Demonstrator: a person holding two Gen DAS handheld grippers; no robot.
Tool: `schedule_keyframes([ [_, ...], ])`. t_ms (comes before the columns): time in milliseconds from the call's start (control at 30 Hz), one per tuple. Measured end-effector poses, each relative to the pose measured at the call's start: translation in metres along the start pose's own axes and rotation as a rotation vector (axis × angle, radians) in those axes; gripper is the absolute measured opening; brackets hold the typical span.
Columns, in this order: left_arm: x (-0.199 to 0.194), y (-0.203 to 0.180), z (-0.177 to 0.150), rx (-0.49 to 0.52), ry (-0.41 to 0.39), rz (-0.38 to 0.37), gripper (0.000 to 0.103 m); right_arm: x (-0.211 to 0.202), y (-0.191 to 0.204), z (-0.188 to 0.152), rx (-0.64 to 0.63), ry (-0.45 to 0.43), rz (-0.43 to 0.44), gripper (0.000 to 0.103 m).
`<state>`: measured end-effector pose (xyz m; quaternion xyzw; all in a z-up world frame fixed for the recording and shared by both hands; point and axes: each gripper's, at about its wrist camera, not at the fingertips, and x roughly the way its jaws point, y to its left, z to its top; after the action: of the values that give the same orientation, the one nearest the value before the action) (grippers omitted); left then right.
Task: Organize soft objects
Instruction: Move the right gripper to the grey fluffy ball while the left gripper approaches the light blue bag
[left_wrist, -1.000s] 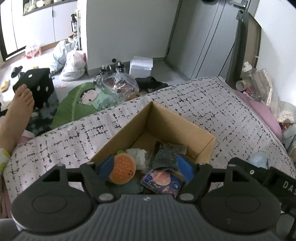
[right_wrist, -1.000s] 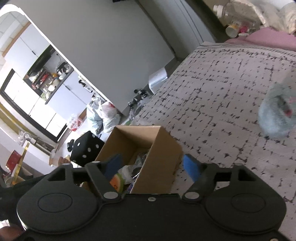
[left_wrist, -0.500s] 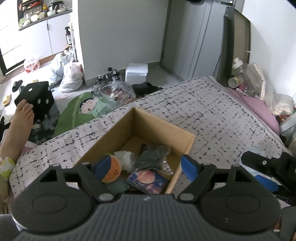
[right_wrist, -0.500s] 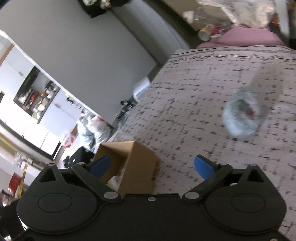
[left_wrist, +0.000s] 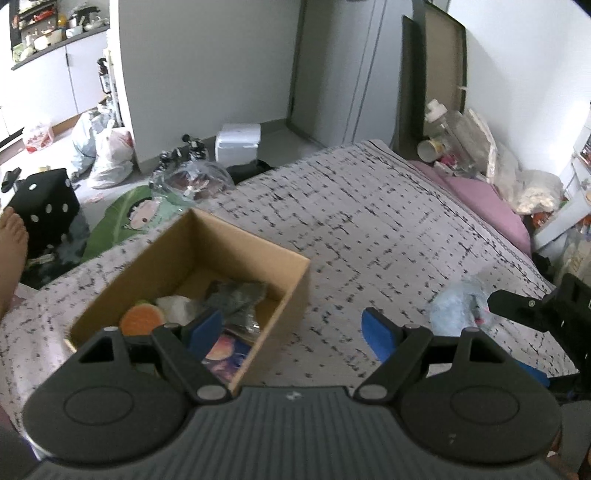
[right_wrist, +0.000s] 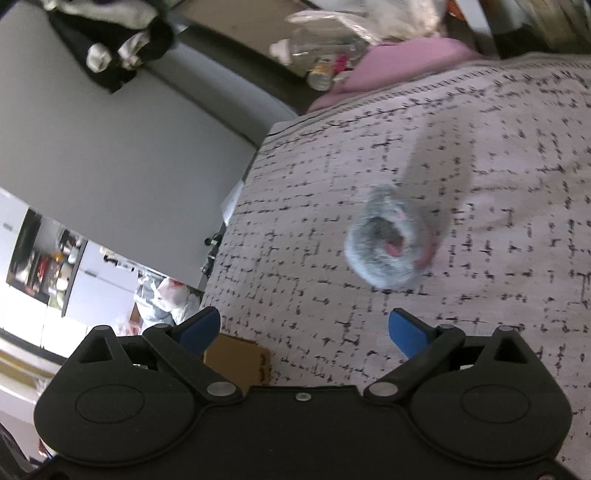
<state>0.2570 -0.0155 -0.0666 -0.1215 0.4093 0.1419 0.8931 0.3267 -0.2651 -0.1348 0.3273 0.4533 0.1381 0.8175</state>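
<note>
A brown cardboard box (left_wrist: 236, 243) sits on the patterned bed cover (left_wrist: 369, 221). Inside it lie an orange round plush (left_wrist: 142, 319), a white soft item, a dark packet (left_wrist: 236, 299) and a colourful flat pack (left_wrist: 227, 350). My left gripper (left_wrist: 291, 330) is open and empty, above the box's right edge. A fluffy light-blue soft toy (left_wrist: 456, 306) lies on the cover to the right; it also shows in the right wrist view (right_wrist: 393, 240). My right gripper (right_wrist: 304, 328) is open and empty, short of the toy; its body shows in the left wrist view (left_wrist: 535, 306).
A pink pillow (left_wrist: 480, 195) and clutter of bottles and bags (left_wrist: 454, 136) lie at the bed's far end. On the floor beyond the bed are plastic bags (left_wrist: 103, 147), a black dice cushion (left_wrist: 48, 206) and a white box (left_wrist: 238, 142). A bare foot (left_wrist: 13, 251) shows at left.
My left gripper has pulled back and swung right from over the box. My right gripper has turned away from the box toward the blue toy, which now lies ahead of it.
</note>
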Motion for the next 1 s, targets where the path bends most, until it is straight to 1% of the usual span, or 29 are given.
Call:
schedule_keyframes([
  [267,0.022,-0.034,-0.003,0.018,0.036,-0.046,0.082,0.002,-0.039,0.017,0.201,0.013,0.004,0.098],
  [500,0.046,-0.061,0.002,0.035,0.054,-0.095,0.082,0.008,-0.056,0.024,0.243,-0.007,-0.040,0.098],
  [600,0.056,-0.071,0.004,0.035,0.061,-0.117,0.082,0.013,-0.061,0.029,0.232,-0.029,-0.072,0.098],
  [733,0.072,-0.086,0.007,0.031,0.064,-0.141,0.082,0.024,-0.076,0.034,0.280,-0.028,-0.102,0.096],
  [800,0.081,-0.094,0.009,0.030,0.072,-0.148,0.082,0.027,-0.082,0.037,0.297,-0.042,-0.125,0.094],
  [833,0.085,-0.097,0.010,0.029,0.076,-0.154,0.082,0.028,-0.084,0.037,0.304,-0.048,-0.129,0.091],
  [933,0.096,-0.107,0.011,0.026,0.087,-0.179,0.081,0.032,-0.088,0.038,0.301,-0.050,-0.137,0.087],
  [967,0.100,-0.110,0.010,0.027,0.092,-0.187,0.081,0.034,-0.089,0.039,0.303,-0.051,-0.138,0.084],
  [1000,0.103,-0.113,0.010,0.027,0.099,-0.191,0.079,0.036,-0.090,0.039,0.307,-0.050,-0.141,0.083],
])
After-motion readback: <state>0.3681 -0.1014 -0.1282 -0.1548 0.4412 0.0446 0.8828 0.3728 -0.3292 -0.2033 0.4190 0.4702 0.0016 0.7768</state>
